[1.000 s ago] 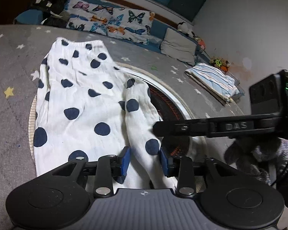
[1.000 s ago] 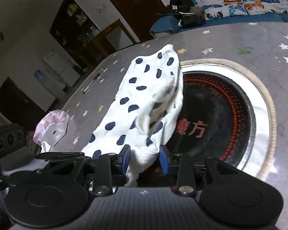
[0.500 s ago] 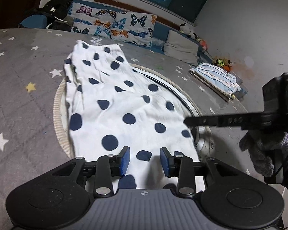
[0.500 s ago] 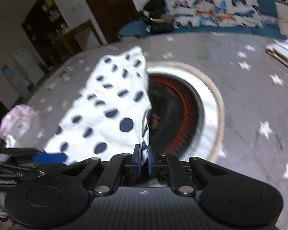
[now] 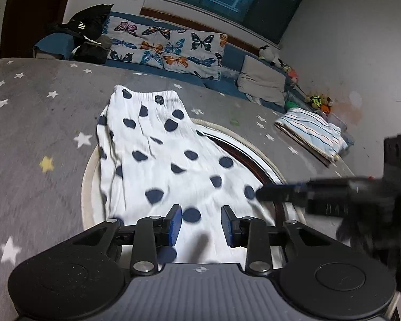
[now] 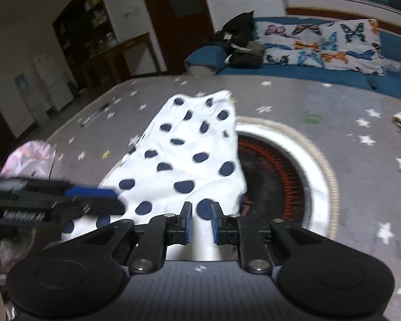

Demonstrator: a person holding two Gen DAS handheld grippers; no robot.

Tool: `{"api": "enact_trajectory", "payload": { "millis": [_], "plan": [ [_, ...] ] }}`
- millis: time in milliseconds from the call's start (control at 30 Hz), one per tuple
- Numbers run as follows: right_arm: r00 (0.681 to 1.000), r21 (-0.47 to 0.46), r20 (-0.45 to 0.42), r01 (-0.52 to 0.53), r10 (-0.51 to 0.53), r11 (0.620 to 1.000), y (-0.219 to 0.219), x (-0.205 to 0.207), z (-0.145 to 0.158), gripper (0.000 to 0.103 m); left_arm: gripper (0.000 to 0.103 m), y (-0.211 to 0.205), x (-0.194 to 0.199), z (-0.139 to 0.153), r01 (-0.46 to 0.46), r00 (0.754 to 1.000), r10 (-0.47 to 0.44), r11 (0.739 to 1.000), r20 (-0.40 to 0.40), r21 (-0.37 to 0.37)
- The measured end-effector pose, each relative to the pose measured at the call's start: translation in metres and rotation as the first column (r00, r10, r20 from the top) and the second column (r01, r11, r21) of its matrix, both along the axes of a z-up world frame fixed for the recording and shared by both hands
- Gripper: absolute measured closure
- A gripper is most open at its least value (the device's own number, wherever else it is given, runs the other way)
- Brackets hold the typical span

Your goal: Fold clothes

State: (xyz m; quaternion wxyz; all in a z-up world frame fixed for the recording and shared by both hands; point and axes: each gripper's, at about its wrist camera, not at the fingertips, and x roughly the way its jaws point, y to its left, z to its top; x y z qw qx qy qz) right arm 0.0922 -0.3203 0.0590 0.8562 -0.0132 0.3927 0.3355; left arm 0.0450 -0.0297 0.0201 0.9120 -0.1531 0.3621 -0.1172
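Note:
White trousers with dark blue dots (image 5: 168,160) lie spread flat on the grey star-patterned table, the elastic waist at the far end. My left gripper (image 5: 201,224) hovers over the near hem. Its jaws are closing but still stand apart, and the cloth lies under them without being pinched. In the right wrist view the same trousers (image 6: 189,155) run away from my right gripper (image 6: 200,223). Its jaws are opening with a narrow gap, and the near right corner of the cloth lies loose between the pads.
A round dark grill with an orange ring and a white rim (image 6: 318,176) sits in the table, half under the trousers. A folded striped cloth (image 5: 312,133) lies at the far right and a pink garment (image 6: 29,157) at the left. Butterfly cushions (image 5: 168,50) line the sofa behind.
The bunched right side of the trousers has been drawn out flat. The right gripper closed on that edge half a second ago and has now parted its jaws. Both grippers drew back toward the near hem.

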Motion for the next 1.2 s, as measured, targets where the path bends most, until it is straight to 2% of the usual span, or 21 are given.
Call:
{"api": "enact_trajectory", "payload": {
  "millis": [200,267,400,533,667,767,1000,1067,1200],
  "plan": [
    [1.000,-0.048,-0.021,-0.007,0.006,0.999,0.003,0.002,-0.018,0.088,0.070,0.017,0.021,-0.015,-0.072,0.996,0.074,0.997,-0.042,0.033],
    [1.000,-0.044,-0.023,-0.008,0.007,0.999,-0.002,0.003,-0.019,0.088,0.081,0.027,0.025,-0.019,-0.095,0.994,0.097,0.995,-0.050,0.033],
    [1.000,-0.065,-0.016,-0.012,0.011,0.998,-0.003,0.003,-0.015,0.087,0.083,0.039,0.028,-0.015,-0.144,0.989,0.144,0.990,-0.045,0.008],
    [0.999,-0.046,0.020,-0.040,0.041,0.998,0.004,0.001,-0.007,0.076,0.083,0.035,0.032,-0.009,-0.122,0.992,0.122,0.993,-0.018,-0.005],
    [0.998,-0.053,0.016,-0.064,0.065,0.997,0.017,0.008,-0.013,0.076,0.083,0.025,0.045,-0.014,-0.106,0.994,0.107,0.993,-0.019,0.054],
    [0.998,-0.063,0.005,-0.064,0.065,0.996,0.019,0.013,-0.019,0.076,0.085,0.029,0.052,-0.019,-0.126,0.991,0.129,0.986,-0.020,0.106],
    [0.998,-0.052,0.027,-0.048,0.050,0.997,0.016,0.018,-0.010,0.074,0.085,0.044,0.055,-0.011,-0.172,0.985,0.171,0.981,0.015,0.093],
    [0.998,-0.051,0.026,-0.060,0.062,0.997,0.021,0.021,-0.011,0.070,0.085,0.043,0.055,-0.010,-0.161,0.987,0.159,0.983,0.022,0.085],
    [0.997,-0.083,0.024,-0.076,0.078,0.994,0.033,0.029,-0.018,0.070,0.085,0.037,0.060,-0.010,-0.128,0.992,0.126,0.987,0.027,0.094]
  ]
}}
